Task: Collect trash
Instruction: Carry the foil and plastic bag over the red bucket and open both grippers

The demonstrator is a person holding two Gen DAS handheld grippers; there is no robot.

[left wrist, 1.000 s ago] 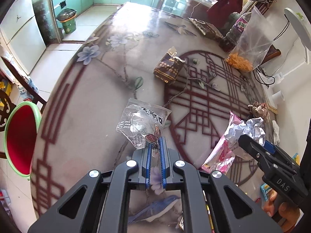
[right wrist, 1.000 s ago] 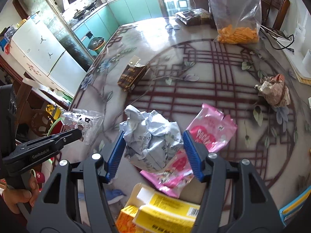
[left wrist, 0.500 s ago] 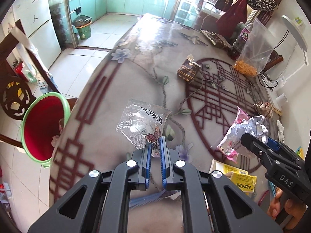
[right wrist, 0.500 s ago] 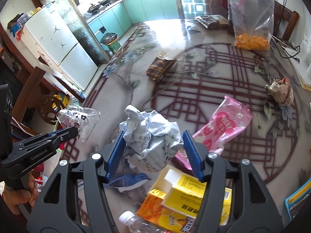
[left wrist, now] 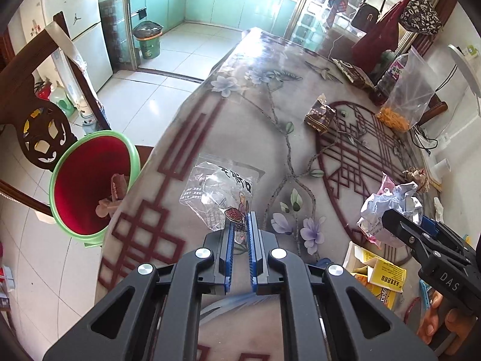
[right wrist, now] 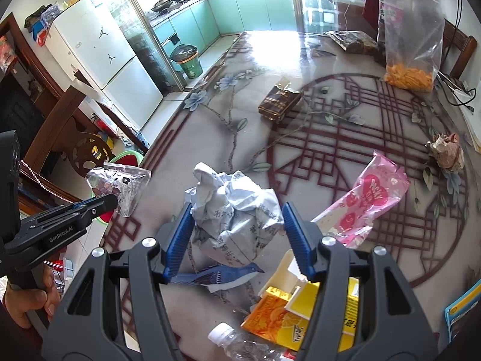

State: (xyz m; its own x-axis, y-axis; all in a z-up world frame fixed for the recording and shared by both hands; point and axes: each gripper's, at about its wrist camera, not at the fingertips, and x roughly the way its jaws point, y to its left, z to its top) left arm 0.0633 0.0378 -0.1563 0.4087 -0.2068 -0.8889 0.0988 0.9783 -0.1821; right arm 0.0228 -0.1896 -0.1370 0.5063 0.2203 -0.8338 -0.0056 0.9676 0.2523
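Observation:
My left gripper (left wrist: 240, 225) is shut on a clear printed plastic wrapper (left wrist: 219, 192) and holds it in the air over the table's left edge, to the right of the green bin with a red inside (left wrist: 90, 180). My right gripper (right wrist: 237, 222) is shut on a crumpled grey paper ball (right wrist: 234, 210) held above the table. The paper ball also shows in the left wrist view (left wrist: 387, 207), and the wrapper in the right wrist view (right wrist: 120, 183). A pink snack wrapper (right wrist: 366, 198), a brown packet (right wrist: 279, 103) and a crumpled brownish wad (right wrist: 446, 150) lie on the table.
A yellow-orange carton (right wrist: 300, 310) and a clear bottle (right wrist: 240, 343) lie near the table's front. A bag of orange snacks (right wrist: 412, 45) stands at the back right. A wooden chair (left wrist: 33, 96) stands behind the bin. A second green bin (left wrist: 148, 40) stands by the kitchen.
Both grippers have lifted and pulled back to the left with their loads. The bin has come closer to the left gripper, and the carton and bottle have come into view.

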